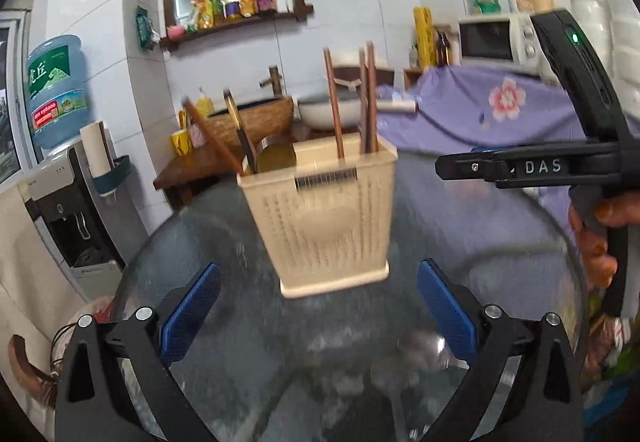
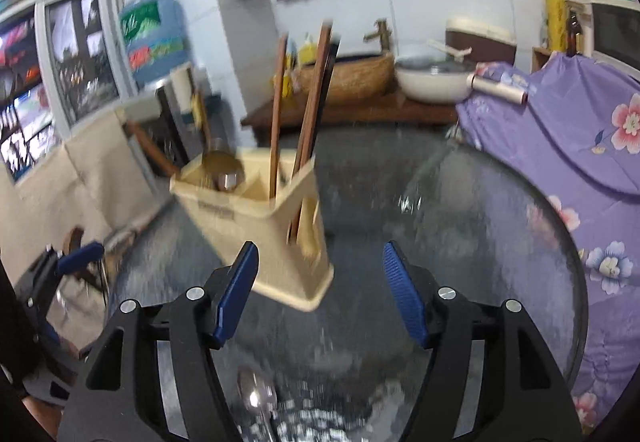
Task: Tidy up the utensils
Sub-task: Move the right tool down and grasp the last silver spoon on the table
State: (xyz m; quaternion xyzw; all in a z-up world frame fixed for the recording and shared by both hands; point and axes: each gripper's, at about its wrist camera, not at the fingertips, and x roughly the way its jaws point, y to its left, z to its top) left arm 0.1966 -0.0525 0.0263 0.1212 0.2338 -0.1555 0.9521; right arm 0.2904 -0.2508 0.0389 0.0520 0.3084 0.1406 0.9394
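Spoon point(image 2: 256, 398) handle cut off; holder point(image 2: 256, 218) motion-blurred.

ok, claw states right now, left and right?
Left claw: open, holding nothing; cream utensil holder stands ahead of it.
Right claw: open, holding nothing; metal spoon lies on the glass table below.

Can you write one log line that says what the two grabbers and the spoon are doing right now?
left gripper: open, empty | right gripper: open, empty | spoon: lying on glass table | holder: upright, chopsticks inside
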